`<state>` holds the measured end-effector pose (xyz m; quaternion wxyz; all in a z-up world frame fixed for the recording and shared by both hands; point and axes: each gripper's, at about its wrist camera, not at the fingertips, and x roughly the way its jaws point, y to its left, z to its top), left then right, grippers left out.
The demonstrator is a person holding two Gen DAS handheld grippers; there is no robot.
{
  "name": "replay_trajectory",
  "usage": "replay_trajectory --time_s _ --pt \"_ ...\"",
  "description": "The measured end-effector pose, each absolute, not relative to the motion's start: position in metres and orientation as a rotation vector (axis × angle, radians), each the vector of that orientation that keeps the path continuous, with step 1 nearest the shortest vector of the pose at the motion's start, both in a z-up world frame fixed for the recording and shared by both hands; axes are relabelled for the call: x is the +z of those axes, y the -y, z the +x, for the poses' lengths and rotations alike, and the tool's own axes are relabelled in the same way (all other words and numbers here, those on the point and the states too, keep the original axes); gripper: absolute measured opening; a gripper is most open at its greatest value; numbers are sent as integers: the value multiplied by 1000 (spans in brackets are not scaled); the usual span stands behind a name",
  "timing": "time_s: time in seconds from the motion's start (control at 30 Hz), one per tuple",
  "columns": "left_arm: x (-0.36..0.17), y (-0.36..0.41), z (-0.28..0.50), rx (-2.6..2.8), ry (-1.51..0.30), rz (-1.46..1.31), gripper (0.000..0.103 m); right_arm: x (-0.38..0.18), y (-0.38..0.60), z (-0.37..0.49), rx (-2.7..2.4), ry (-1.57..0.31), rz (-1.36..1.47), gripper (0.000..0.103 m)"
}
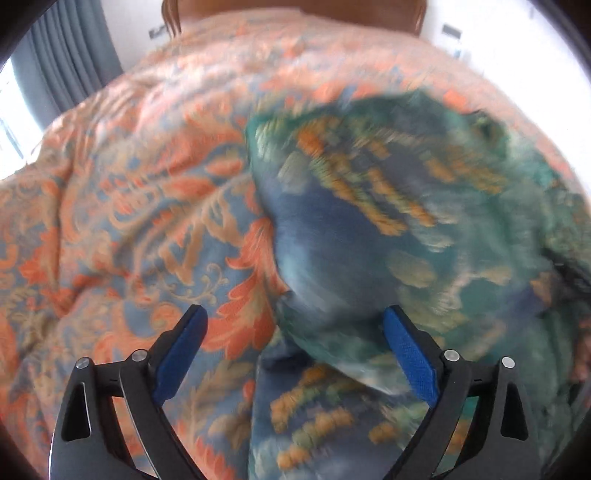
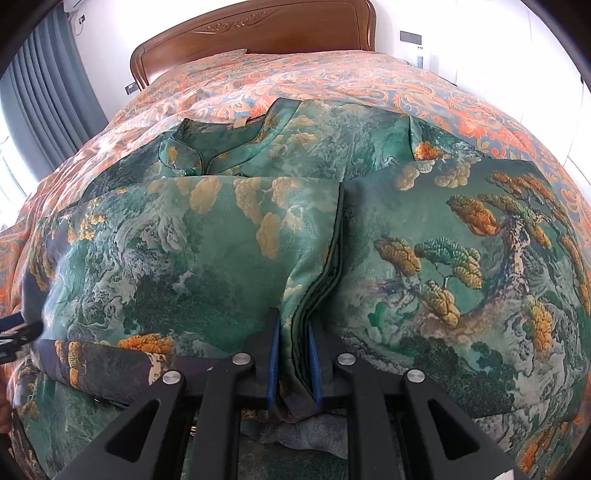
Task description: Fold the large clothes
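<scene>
We have the dress [image 2: 229,236] spread across the bed, over the bedspread [image 2: 332,85], its collar toward the headboard [image 2: 258,33] and its lower part doubled back over the body toward us. The right gripper [image 2: 293,354] is clenched on a bunch of stacked dress edges at the near edge of the bed; 2 blue pads [image 2: 274,362] press the layers flat between them. We judge this grip serves as an anchor, keeping the fold line from sliding while the other side gets arranged.

The left gripper [image 1: 295,347] hangs with its fingers [image 1: 408,350] spread wide and nothing pinched. A hump of dress cloth [image 1: 369,229] lies just ahead of it, toward the left side of the bed, blurred in this view. Whether the right-hand finger touches the cloth we cannot tell. We judge it is free to take a new hold on that side.

Surface: soft quilted bedspread, orange and blue scrollwork, rumpled, so cloth will drag rather than slide. Room: carved wooden headboard, white walls, grey curtains [image 2: 48,85] beside a bright window on the left.
</scene>
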<state>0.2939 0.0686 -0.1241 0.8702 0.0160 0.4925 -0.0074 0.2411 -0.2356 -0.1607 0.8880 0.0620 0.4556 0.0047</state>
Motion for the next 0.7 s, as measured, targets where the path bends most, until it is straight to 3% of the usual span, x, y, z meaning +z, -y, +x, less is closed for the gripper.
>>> replay_trajectory --time_s 0.1,0.3,0.43,0.5,0.63,0.7 --pt "-116 -56 278 -71 -1003 32 98 -162 236 240 8 -940 129 15" --pt "-158 -48 289 -74 -1118 6 99 -161 234 240 0 -943 119 15" --pt "-133 -53 272 -104 -1064 -41 98 -156 234 238 -6 -929 115 17" --pt "-115 -56 255 -126 -1016 -28 98 -149 238 232 -13 -893 137 26" --pt "-86 -56 215 -151 -938 -12 99 -129 248 212 -49 -837 190 61" --pt "-76 -58 194 -150 -905 -16 101 -112 252 194 -73 -785 197 62"
